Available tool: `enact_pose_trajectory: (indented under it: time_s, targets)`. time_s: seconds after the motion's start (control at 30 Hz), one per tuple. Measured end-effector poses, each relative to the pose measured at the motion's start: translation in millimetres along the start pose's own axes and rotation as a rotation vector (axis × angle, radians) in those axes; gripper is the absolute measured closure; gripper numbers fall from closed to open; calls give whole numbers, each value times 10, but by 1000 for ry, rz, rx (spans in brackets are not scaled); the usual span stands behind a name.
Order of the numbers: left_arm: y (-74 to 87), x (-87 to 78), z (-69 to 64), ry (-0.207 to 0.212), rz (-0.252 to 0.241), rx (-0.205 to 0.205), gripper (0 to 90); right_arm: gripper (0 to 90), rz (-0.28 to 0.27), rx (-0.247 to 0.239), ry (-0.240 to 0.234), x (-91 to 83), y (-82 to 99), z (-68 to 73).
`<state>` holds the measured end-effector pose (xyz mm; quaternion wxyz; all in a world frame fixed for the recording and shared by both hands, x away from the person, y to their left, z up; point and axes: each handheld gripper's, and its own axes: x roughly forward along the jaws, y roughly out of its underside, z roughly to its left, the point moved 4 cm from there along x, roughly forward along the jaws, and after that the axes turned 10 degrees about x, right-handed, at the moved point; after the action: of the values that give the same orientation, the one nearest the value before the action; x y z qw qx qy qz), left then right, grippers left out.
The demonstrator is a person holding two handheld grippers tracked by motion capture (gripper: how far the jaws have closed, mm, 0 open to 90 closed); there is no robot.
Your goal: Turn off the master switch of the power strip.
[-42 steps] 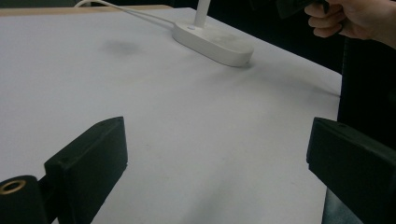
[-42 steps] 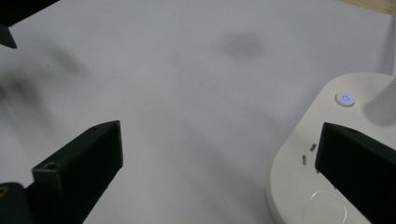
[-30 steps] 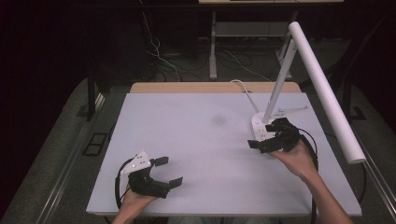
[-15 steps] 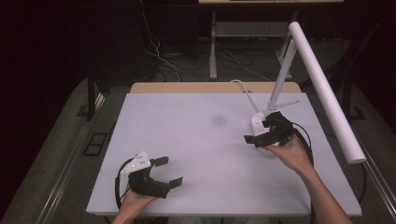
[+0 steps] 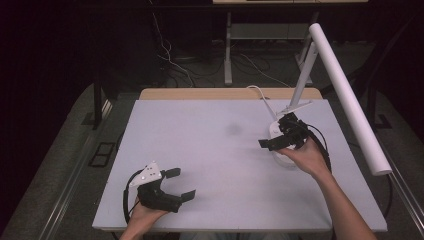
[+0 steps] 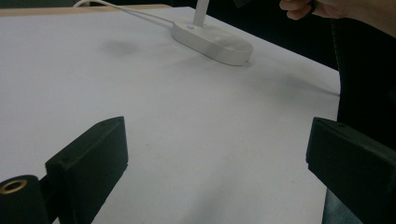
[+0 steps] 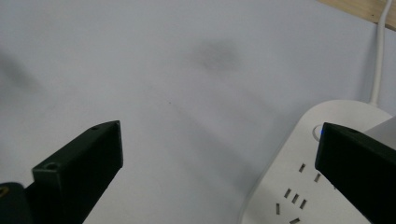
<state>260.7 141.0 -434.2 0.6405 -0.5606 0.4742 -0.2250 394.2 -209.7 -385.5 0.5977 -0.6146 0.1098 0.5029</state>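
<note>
Right gripper has moved from the lamp base's near side to just above it over the last second, jaws spread wide and holding nothing. Its own view looks down on the white lamp base, with the small round button close to one jaw. I judge a press on that button is coming. Left gripper stays near the table's front left corner, jaws likewise apart and empty. The lamp base sits toward the table's right edge.
</note>
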Motion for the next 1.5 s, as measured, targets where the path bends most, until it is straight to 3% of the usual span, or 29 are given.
enact_pose_trajectory:
  time_s: [0.23, 0.53, 0.7, 0.9, 0.93, 1.03, 1.07, 1.1, 1.2, 1.23, 1.37, 1.5]
  targets:
    - [3, 11, -9, 3, 5, 7, 47, 4, 24, 2, 53, 58, -41, -26]
    - [4, 11, -6, 3, 7, 9, 48, 85, 81, -13, 106, 140, -73, -74]
    - [4, 12, -11, 5, 10, 10, 48, 227, 106, -57, 143, 178, -109, -96]
    - [7, 12, -6, 7, 14, 13, 50, 441, 134, -62, 183, 205, -162, -119]
    - [7, 13, -7, 7, 12, 12, 50, 441, 134, -62, 183, 205, -162, -119]
    - [8, 11, -5, 4, 17, 14, 51, 582, 154, -89, 211, 222, -184, -122]
    - [10, 12, -3, 4, 19, 14, 51, 582, 154, -89, 211, 222, -184, -122]
    - [12, 13, -3, 3, 20, 12, 50, 668, 156, -101, 228, 226, -200, -120]
    - [13, 16, -3, 3, 24, 14, 50, 742, 162, -111, 226, 234, -214, -117]
    - [13, 17, -3, 4, 25, 16, 50, 813, 168, -125, 245, 248, -225, -111]
    - [13, 20, -6, 6, 26, 18, 50, 893, 187, -139, 275, 288, -250, -106]
    - [13, 20, -4, 7, 26, 18, 50, 894, 202, -150, 314, 330, -289, -119]
